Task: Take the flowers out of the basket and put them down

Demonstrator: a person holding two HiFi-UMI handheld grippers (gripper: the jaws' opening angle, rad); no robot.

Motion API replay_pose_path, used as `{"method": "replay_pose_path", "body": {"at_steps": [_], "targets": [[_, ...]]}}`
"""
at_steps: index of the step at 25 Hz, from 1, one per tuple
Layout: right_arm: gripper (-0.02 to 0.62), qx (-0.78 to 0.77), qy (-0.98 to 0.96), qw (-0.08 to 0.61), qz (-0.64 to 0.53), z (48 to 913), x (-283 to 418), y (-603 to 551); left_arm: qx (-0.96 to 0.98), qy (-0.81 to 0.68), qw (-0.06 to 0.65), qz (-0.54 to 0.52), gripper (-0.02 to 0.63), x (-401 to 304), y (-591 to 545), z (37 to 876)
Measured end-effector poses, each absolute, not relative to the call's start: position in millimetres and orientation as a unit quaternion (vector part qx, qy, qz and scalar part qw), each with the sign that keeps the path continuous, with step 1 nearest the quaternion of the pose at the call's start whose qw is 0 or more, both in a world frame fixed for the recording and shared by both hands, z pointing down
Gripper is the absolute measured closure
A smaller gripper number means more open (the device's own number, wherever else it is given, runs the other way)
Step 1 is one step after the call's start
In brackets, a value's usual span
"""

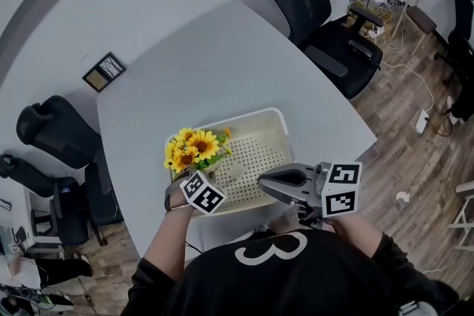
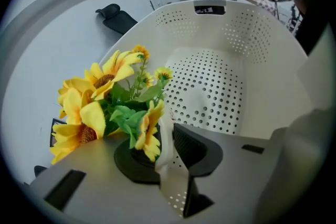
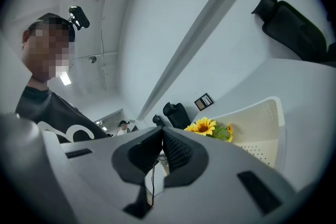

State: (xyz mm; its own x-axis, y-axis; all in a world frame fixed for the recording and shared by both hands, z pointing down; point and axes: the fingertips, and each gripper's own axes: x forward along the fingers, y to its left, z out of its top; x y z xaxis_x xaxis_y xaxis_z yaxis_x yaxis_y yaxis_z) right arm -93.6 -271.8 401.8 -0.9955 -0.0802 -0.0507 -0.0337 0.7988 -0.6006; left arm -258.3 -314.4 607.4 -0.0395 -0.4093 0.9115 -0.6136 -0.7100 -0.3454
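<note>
The left gripper point(image 1: 195, 172) has its two jaws closed in on the lower part of the flowers point(image 1: 194, 148), so that the green leaves and one yellow petal sit between the pads, with only a thin gap left beside them. In the left gripper view, the flowers point(image 2: 105, 107) rise out of the jaws toward the left wall of the basket point(image 2: 262, 60). The bunch stands at the near left corner of the basket point(image 1: 278, 115), and its yellow heads reach over the rim there. The right gripper point(image 1: 261, 181) is at the near right side of the basket, above the rim, with its tips pointing across the perforated floor. Its jaws are pressed together with nothing between them. The basket stands on a white table point(image 1: 207, 63), close to the near edge.
</note>
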Motion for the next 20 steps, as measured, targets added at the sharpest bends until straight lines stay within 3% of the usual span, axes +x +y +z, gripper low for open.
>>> {"method": "replay_pose_path", "body": {"at_steps": [20], "targets": [[0.586, -0.046, 0.946, 0.042, -0.319, 403.5, -84.2, -272.4, 0.691, -0.377, 0.091, 0.61, 0.534, -258.7, -314.3, 605.4]]}}
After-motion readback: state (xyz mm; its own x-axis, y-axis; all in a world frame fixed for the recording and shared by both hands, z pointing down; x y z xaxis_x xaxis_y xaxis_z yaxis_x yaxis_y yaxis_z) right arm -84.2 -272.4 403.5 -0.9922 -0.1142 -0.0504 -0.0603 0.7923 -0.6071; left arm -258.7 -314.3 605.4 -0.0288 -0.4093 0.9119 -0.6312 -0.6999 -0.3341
